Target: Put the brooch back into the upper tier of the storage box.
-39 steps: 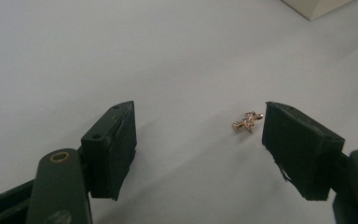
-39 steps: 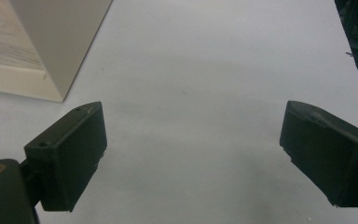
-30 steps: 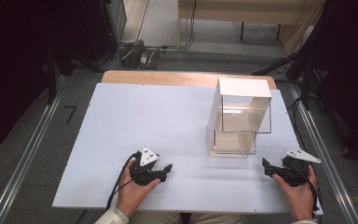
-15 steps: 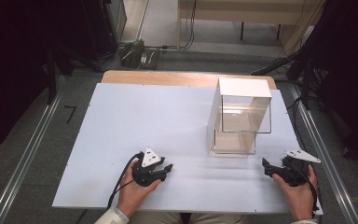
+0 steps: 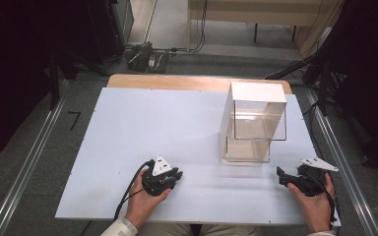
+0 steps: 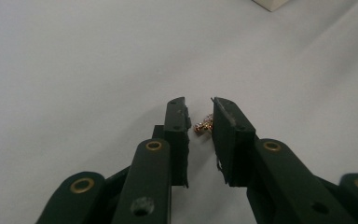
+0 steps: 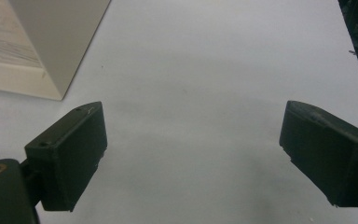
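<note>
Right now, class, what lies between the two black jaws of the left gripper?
A tiny gold-coloured, beaded trinket lies on the white table between the left gripper jaws, which have just been closing. The right jaw covers its far side.

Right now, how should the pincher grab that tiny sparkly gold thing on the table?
The tiny gold piece lies flat on the white table, a small lumpy cluster between the tips of the left gripper. Best to pinch its bunched middle from straight above, one jaw on each side. The jaws have just been closing around it, and a gap still shows beside it.
</note>
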The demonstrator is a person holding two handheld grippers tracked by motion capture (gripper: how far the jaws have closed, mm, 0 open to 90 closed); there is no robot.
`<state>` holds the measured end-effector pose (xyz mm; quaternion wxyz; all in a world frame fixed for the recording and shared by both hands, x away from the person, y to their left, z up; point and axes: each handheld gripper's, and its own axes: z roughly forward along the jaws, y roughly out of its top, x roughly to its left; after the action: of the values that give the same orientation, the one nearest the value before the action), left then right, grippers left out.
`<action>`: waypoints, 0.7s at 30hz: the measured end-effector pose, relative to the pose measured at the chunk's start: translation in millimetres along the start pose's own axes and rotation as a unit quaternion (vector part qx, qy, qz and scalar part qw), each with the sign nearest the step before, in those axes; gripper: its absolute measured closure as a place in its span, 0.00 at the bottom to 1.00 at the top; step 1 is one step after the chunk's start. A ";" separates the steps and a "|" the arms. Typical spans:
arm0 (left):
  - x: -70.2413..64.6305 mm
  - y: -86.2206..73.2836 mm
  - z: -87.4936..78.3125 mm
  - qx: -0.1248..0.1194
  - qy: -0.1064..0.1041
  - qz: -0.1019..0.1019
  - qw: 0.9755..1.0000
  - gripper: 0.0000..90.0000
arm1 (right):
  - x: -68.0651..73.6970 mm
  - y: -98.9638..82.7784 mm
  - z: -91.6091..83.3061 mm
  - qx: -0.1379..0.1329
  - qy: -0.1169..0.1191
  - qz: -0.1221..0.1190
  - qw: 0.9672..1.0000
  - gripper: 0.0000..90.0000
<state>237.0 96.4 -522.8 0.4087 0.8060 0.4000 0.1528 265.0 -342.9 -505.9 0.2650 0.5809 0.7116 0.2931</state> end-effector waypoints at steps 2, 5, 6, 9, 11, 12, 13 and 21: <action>-0.7 0.5 0.3 0.003 -0.003 0.006 1.000 0.91 | 0.2 0.0 0.0 0.000 0.000 0.000 1.000 0.07; -0.3 0.7 0.5 0.004 -0.004 0.005 1.000 0.92 | 0.0 0.0 0.3 0.000 0.000 -0.001 1.000 0.07; -0.1 0.8 0.4 0.004 -0.004 0.005 1.000 0.92 | 0.1 0.0 0.2 0.000 0.000 -0.001 1.000 0.07; 0.2 0.9 0.5 0.004 -0.005 0.003 1.000 0.93 | 0.0 0.1 0.3 0.000 0.000 -0.002 1.000 0.07; 0.3 1.0 0.4 0.004 -0.004 0.001 1.000 0.93 | 0.1 0.1 0.3 0.000 0.000 -0.001 1.000 0.07; 0.3 1.0 0.4 0.004 -0.005 0.002 1.000 0.94 | 0.1 0.1 0.2 0.000 0.000 -0.002 1.000 0.07; 0.3 1.0 0.3 0.004 -0.005 0.001 1.000 0.94 | 0.1 0.1 0.2 0.000 0.001 -0.001 1.000 0.07; -0.1 1.2 0.4 0.005 -0.008 0.003 1.000 1.00 | -0.1 0.0 0.3 0.001 0.000 0.000 1.000 0.07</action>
<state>237.9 95.7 -522.1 0.4072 0.8105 0.3949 0.1462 265.3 -343.0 -506.1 0.2642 0.5808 0.7124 0.2923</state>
